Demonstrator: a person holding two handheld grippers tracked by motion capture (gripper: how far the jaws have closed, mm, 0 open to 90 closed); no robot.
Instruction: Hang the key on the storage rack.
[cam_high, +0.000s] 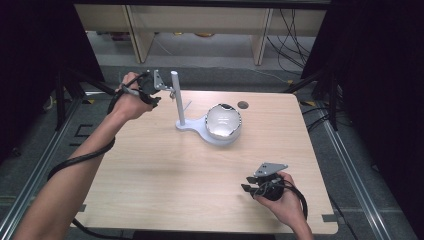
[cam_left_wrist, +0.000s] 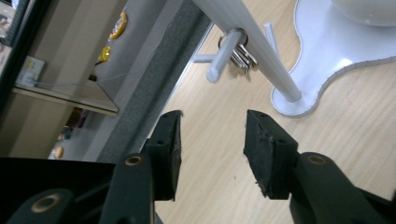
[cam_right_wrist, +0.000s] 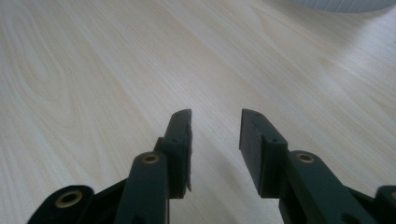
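Note:
A white stand has an upright post (cam_high: 177, 97) on a flat white base (cam_high: 197, 129). The base carries a shiny rounded bowl-like dome (cam_high: 223, 121). In the left gripper view a short peg (cam_left_wrist: 222, 63) sticks out of the post (cam_left_wrist: 261, 51), and a bunch of metal key rings (cam_left_wrist: 243, 56) hangs on it. My left gripper (cam_high: 162, 95) is open just left of the post, its jaws (cam_left_wrist: 212, 121) short of the peg and holding nothing. My right gripper (cam_high: 246, 183) rests open near the table's front right, over bare wood (cam_right_wrist: 215, 116).
The light wooden table (cam_high: 165, 175) has a small dark round hole (cam_high: 243, 104) near its far edge. Black frame posts stand at both sides. Beyond the table are floor, desk legs and cables. An edge of the white base (cam_right_wrist: 341, 3) lies far ahead of the right gripper.

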